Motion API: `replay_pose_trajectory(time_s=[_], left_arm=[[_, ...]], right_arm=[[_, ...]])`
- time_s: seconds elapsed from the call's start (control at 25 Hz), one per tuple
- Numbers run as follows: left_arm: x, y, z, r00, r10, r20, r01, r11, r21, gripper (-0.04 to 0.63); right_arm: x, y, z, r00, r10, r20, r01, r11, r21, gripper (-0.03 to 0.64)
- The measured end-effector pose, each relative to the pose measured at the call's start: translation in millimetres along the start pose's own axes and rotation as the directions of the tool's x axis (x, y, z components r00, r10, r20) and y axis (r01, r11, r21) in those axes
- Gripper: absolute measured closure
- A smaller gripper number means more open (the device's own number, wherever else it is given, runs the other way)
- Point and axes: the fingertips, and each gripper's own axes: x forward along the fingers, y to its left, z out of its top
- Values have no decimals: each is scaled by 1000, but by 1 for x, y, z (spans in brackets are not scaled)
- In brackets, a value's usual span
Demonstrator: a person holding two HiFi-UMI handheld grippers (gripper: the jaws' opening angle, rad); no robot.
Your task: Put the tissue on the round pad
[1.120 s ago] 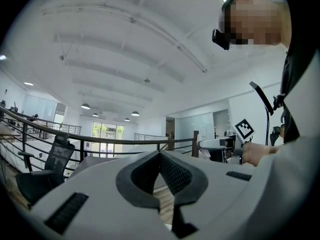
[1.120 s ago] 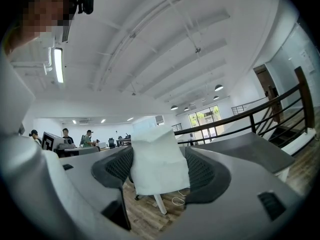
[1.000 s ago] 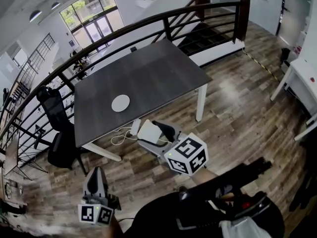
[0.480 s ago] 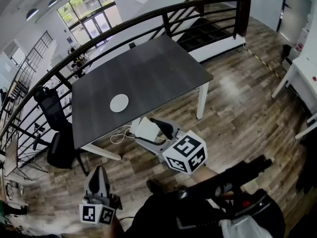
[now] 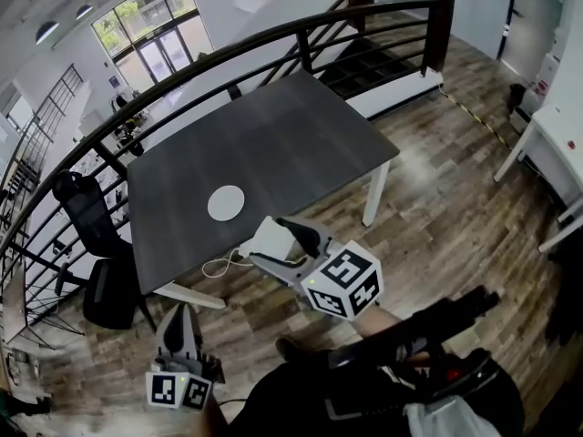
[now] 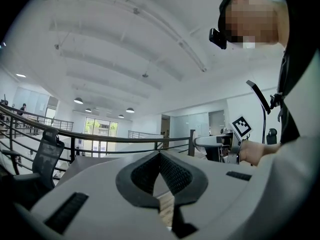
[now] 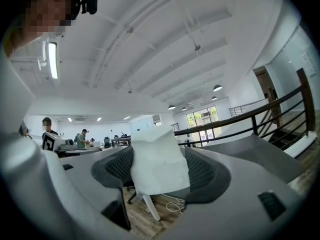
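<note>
One tissue (image 7: 159, 165) | pinched between right claw (image 7: 160, 154) jaws | apart from round pad (image 5: 226, 203)

I have stepped nearer the table (image 5: 273, 139): in the head view it has slid down the picture toward me, and the round pad (image 5: 226, 204) sits lower than it did a second ago. The gap between the pad and the tissue (image 5: 275, 235) held in the fingers of my right gripper (image 5: 270, 242) has shrunk, and the tissue's top now comes up against the table's near edge in the picture. A shoe (image 5: 290, 348) of mine, not seen a second ago, has come into view below that gripper
</note>
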Motion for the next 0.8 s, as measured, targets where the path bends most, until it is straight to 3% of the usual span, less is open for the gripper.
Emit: replay_pose_trajectory(time_s=[0.8], left_arm=[[50,144,2,995,-98,-3,98,995,-37,591]], right_arm=[[125,-6,7,992,-123,-32,123,992,-2,285]])
